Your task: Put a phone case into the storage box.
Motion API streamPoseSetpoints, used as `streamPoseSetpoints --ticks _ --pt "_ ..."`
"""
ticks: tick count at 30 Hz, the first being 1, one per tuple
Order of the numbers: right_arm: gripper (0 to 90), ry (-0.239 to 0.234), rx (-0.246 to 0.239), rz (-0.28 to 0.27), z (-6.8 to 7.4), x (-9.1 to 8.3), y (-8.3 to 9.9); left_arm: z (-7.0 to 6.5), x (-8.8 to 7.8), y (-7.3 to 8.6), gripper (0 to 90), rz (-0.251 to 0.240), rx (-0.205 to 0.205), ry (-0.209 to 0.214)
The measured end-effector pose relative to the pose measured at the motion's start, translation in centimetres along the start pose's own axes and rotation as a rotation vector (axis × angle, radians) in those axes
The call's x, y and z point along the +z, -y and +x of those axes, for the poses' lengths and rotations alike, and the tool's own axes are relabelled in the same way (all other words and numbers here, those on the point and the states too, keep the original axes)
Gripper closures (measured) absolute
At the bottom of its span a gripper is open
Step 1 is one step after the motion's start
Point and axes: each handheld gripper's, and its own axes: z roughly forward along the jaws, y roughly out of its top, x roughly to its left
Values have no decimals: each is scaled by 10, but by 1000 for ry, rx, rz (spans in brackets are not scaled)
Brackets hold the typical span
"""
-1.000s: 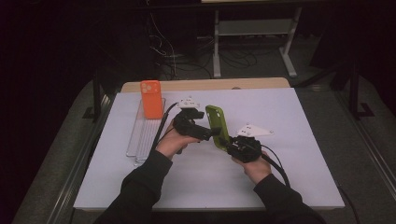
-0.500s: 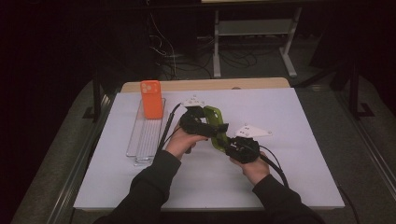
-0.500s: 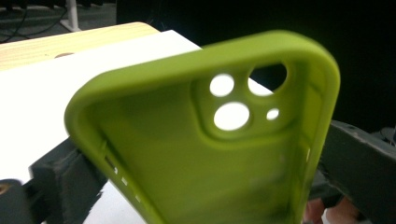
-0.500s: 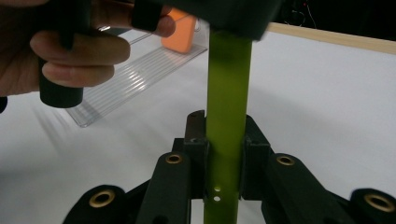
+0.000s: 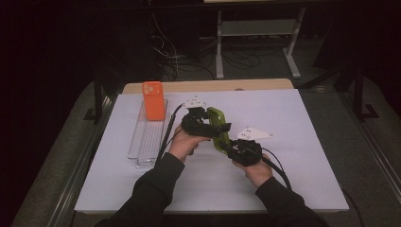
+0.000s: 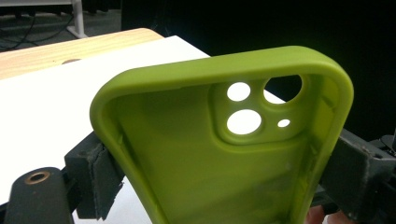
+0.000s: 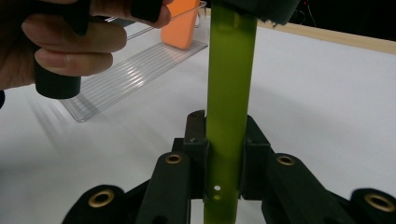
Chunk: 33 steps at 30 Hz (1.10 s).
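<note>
A green phone case (image 5: 218,130) stands upright above the white mat between both hands. My right gripper (image 5: 231,147) is shut on its lower end; in the right gripper view the pads (image 7: 196,140) pinch the thin case (image 7: 229,93) front and back. My left gripper (image 5: 215,124) spans the upper end across its width. Its jaws have just been closing with the case between them. In the left gripper view both pads (image 6: 95,179) touch the side edges of the case (image 6: 187,154), whose hollow inside and camera cut-out face the lens.
An orange phone case (image 5: 153,100) stands at the far end of a clear ribbed tray (image 5: 146,137) on the left of the white mat (image 5: 293,142). A wooden table edge (image 5: 208,86) runs behind the mat. Dark floor and cables lie beyond.
My left gripper has moved right and its jaws now sit around the upper end of the green case. The right gripper has kept its hold and stayed put.
</note>
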Motion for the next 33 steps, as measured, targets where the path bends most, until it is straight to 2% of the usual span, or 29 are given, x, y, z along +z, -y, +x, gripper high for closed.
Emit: streamPoseSetpoints --ticks 2,4,6,7,11,14,16,18,22,25,28,33 --pt "750 0 -3 1 0 0 0 1 -1 0 124 4 -2 6" --pt "707 -4 -9 3 0 0 0 1 -1 -1 127 5 0 11" --pt "576 -13 -6 14 -1 0 0 3 -3 -1 129 17 15 3" --pt "525 -14 -11 21 -2 0 0 4 -3 -2 129 13 8 1" --pt "356 -22 -18 69 -6 -3 1 8 -10 -7 131 10 19 -16" --pt "279 -18 -23 112 -10 -7 4 11 -16 -13 132 11 39 -34" --pt "232 -32 -26 127 -14 -10 6 13 -20 -17 132 19 47 -50" --pt "176 -42 -27 148 -17 -14 7 16 -25 -21 132 20 56 -71" --pt "111 -38 -53 146 -22 -21 15 24 -38 -29 133 13 66 -106" --pt "11 -23 -56 173 -28 -28 23 31 -49 -36 133 7 71 -146" --pt "0 -16 -54 199 -38 -35 31 39 -60 -43 133 10 94 -204" --pt "0 19 -56 182 -49 -50 40 51 -76 -53 133 4 98 -276"
